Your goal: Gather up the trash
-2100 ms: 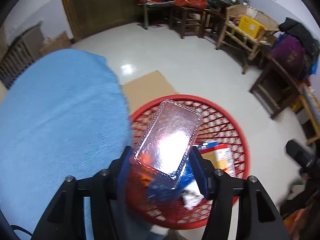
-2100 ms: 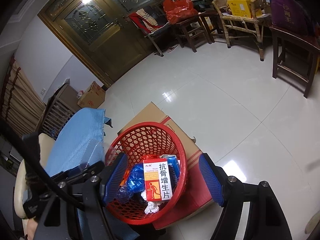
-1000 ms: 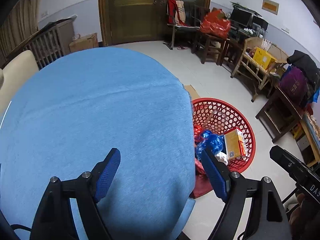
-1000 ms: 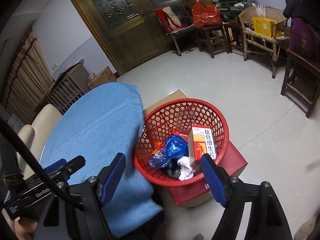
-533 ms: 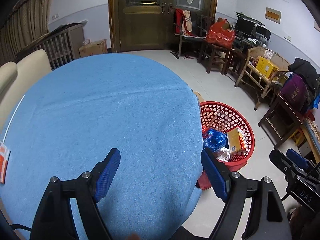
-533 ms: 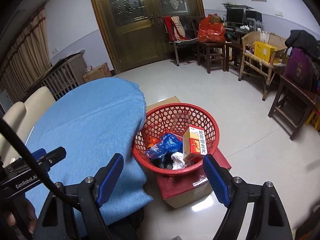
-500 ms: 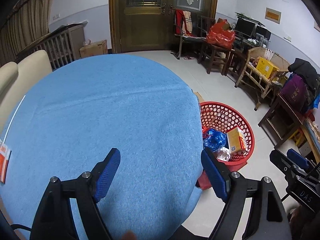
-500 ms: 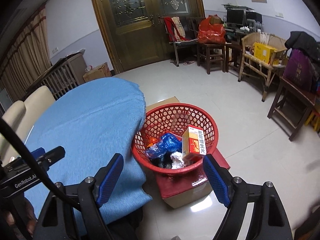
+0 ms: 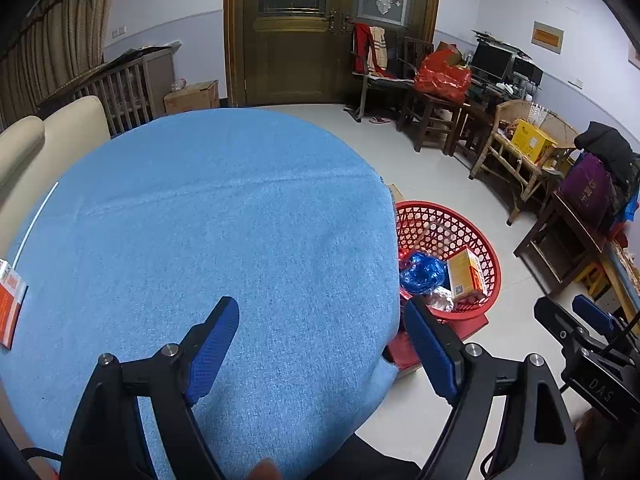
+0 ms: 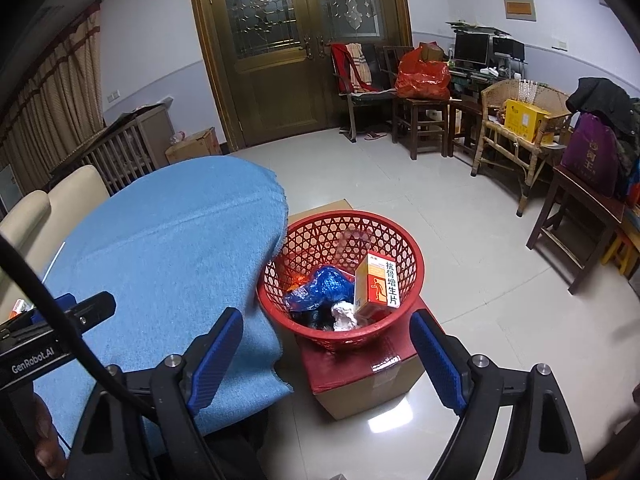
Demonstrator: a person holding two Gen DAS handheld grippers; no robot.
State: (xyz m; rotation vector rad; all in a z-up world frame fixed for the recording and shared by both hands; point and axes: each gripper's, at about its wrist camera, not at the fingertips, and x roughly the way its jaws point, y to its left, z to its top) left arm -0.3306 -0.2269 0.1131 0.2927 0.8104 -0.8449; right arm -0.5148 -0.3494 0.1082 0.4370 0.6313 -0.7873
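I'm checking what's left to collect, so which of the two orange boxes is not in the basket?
The flat orange box lying on the blue table, at its left edge. The other box stands in the red basket.

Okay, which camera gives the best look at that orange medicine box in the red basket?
The right wrist view: the orange box faces it, printed front readable. The left wrist view shows the same box smaller, side-on, beside the tablecloth edge.

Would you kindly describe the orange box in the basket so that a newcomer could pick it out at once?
Beside the blue-covered table a red basket sits on a cardboard box. Inside, against its right wall, stands the orange box. Unlike the crumpled blue wrapper and white wad next to it, it is stiff, rectangular and printed with Chinese characters.
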